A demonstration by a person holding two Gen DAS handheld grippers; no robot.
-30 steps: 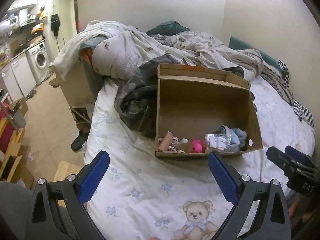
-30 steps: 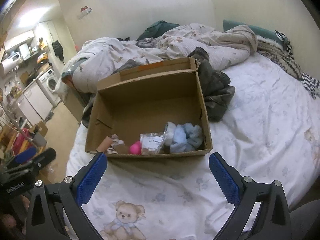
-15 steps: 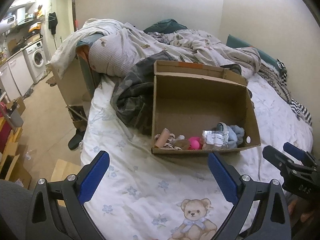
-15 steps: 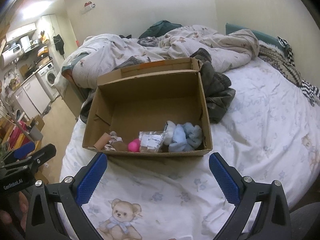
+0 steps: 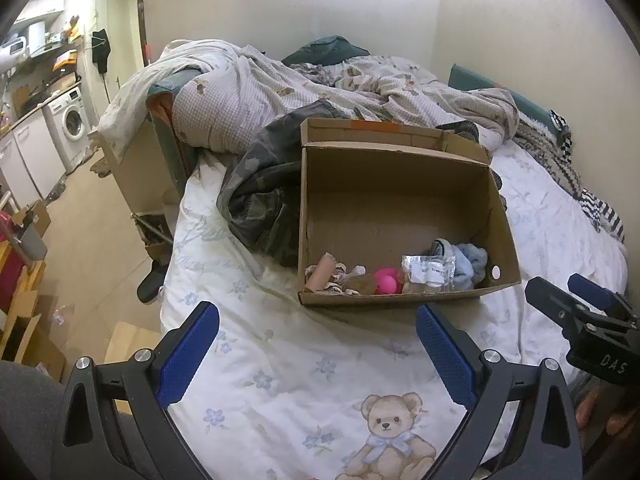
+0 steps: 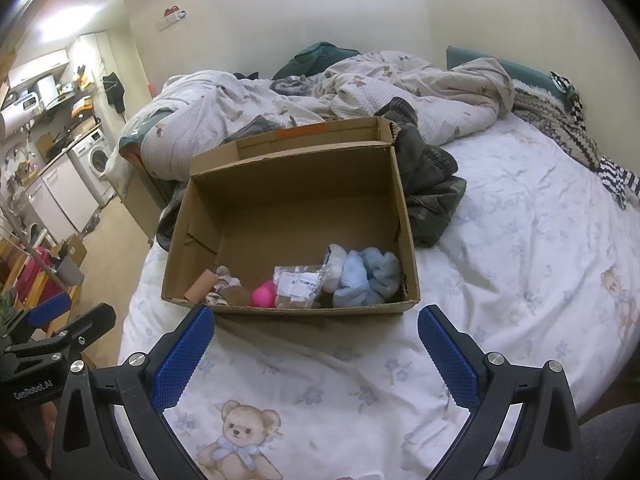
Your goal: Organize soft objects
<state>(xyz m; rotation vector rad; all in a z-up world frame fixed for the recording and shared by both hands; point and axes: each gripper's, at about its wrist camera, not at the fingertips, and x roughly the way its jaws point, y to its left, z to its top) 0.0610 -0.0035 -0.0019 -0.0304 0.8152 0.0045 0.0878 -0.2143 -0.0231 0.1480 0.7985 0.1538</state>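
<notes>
An open cardboard box (image 5: 400, 184) (image 6: 288, 184) stands on the bed. Along its near wall lie a blue fluffy cloth (image 5: 470, 262) (image 6: 366, 276), a clear plastic bag (image 5: 426, 272) (image 6: 298, 282), a pink ball (image 5: 386, 282) (image 6: 264, 296), a brown soft item (image 6: 234, 295) and a tan roll (image 5: 322, 270) (image 6: 202, 285). My left gripper (image 5: 318, 342) is open and empty, short of the box. My right gripper (image 6: 316, 344) is open and empty, just before the box's near wall. Each gripper shows at the edge of the other's view: right (image 5: 576, 308), left (image 6: 60, 320).
A dark camouflage garment (image 5: 264, 188) (image 6: 430, 184) lies behind and beside the box. A rumpled duvet (image 5: 320, 88) fills the head of the bed. The white sheet (image 5: 280, 380) has a teddy bear print. Floor, boxes and a washing machine (image 5: 74, 124) are at left.
Both views have pulled back and risen slightly; the box sits a little farther off. Both grippers stay open and empty. The box contents have not moved.
</notes>
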